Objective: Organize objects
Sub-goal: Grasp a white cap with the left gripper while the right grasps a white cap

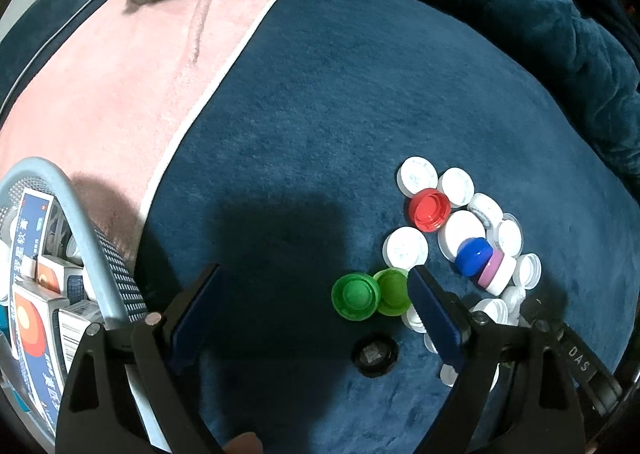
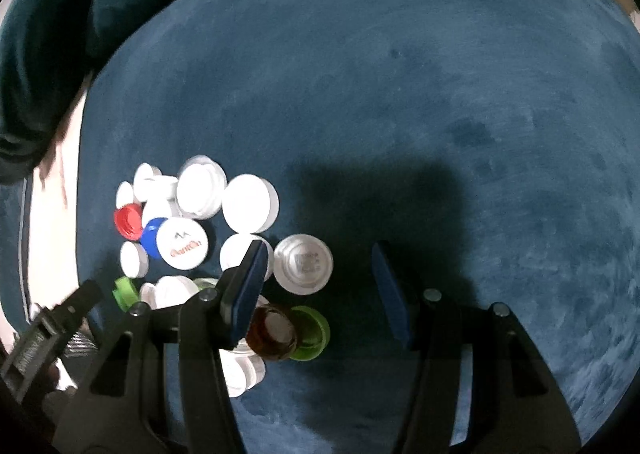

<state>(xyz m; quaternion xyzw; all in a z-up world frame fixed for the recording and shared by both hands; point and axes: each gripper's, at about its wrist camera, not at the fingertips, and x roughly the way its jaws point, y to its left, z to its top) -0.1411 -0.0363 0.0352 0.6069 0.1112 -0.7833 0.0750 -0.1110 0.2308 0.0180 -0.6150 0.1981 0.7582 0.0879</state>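
My left gripper (image 1: 316,290) jaws wide apart and empty over blue velvet bed cover (image 1: 320,113), green caps (image 1: 356,296) just beside its right finger, my right gripper (image 2: 320,270) jaws parted, gripping nothing, cap pile (image 2: 188,221) at left, basket (image 1: 80,221) of boxes far left.

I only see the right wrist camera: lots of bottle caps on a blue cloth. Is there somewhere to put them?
Observer: Yes. The left wrist view shows a grey-blue basket at its left edge, with small boxes inside.
Operator: What's the other gripper doing?
Observer: The left gripper is wide open and holds nothing.
Operator: Are there any caps I'm missing?
Observer: A black cap lies alone on the cloth, between the left gripper's open fingers in that view.
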